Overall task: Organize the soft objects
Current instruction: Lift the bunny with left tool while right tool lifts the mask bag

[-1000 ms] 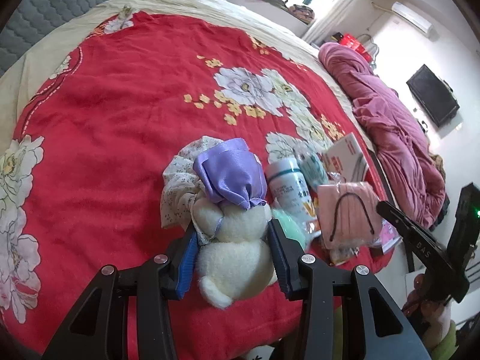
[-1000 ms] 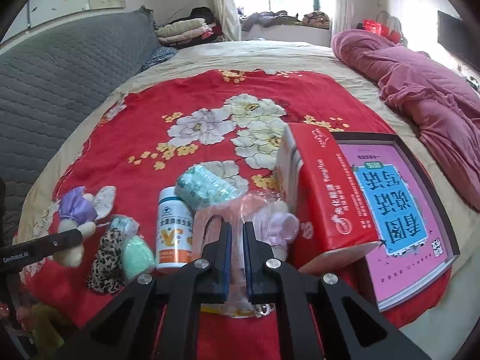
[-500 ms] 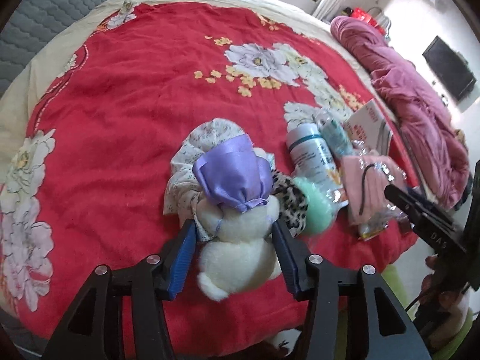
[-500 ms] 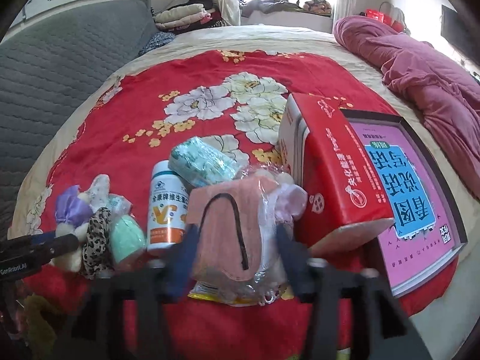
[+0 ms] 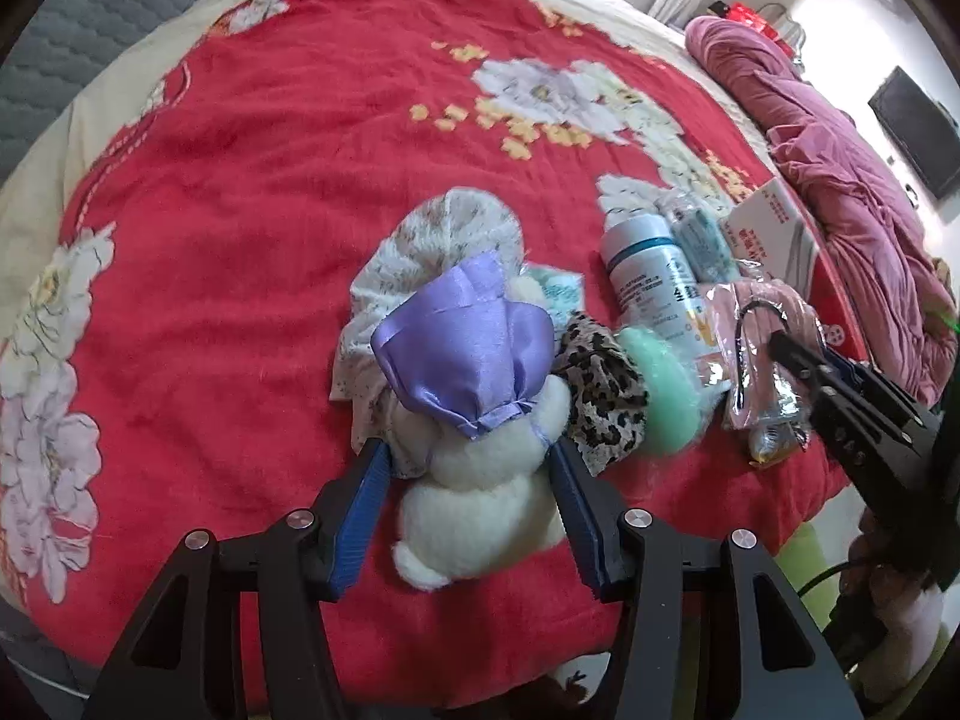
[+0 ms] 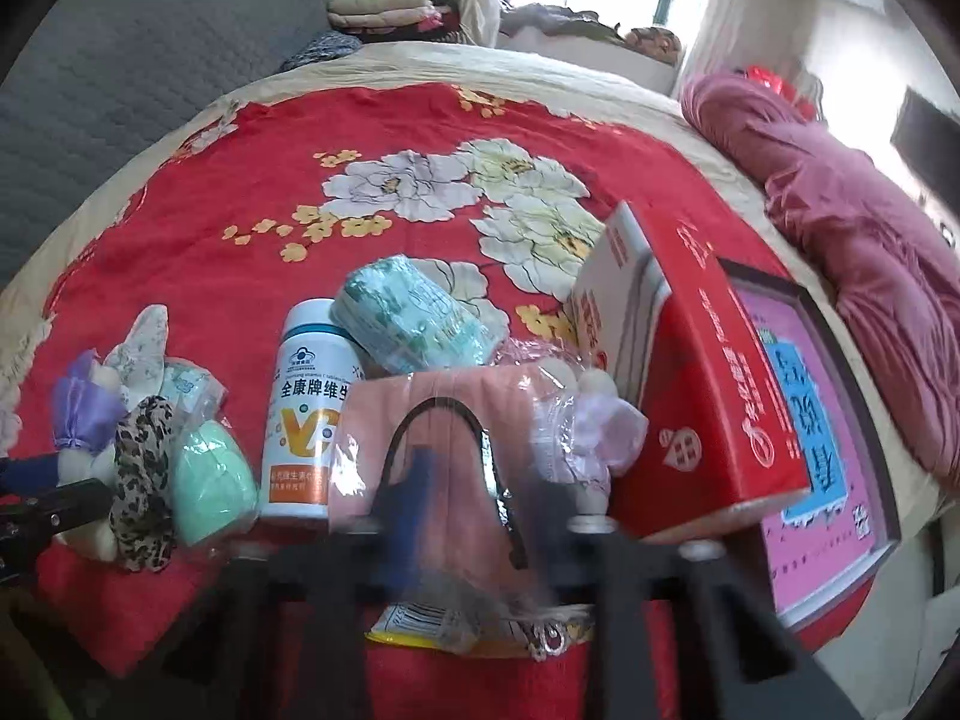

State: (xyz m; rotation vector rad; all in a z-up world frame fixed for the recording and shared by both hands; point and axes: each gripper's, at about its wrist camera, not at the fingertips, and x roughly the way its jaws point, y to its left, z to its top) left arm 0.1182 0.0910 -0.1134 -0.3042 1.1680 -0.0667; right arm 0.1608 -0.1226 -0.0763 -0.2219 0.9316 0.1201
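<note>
A white plush rabbit (image 5: 480, 504) with a purple satin bow lies near the front edge of the red floral bedspread (image 5: 270, 150). My left gripper (image 5: 468, 462) is open, one finger on each side of the rabbit. A leopard-print cloth (image 5: 606, 402) and a mint-green soft ball (image 5: 660, 396) lie right of it. My right gripper (image 6: 474, 474) is motion-blurred, its fingers apart over a bagged pink mask (image 6: 444, 420). The rabbit also shows in the right wrist view (image 6: 90, 426).
A white vitamin bottle (image 6: 306, 408), a teal tissue pack (image 6: 414, 318), a red box (image 6: 696, 384) and a pink framed book (image 6: 816, 438) lie along the bed's front right. A magenta duvet (image 6: 852, 204) lies far right. A grey headboard (image 6: 150, 48) stands at left.
My right gripper opened from shut, then its fingers blurred in motion over the bagged mask. My left gripper stays open around the rabbit and has drawn back a little.
</note>
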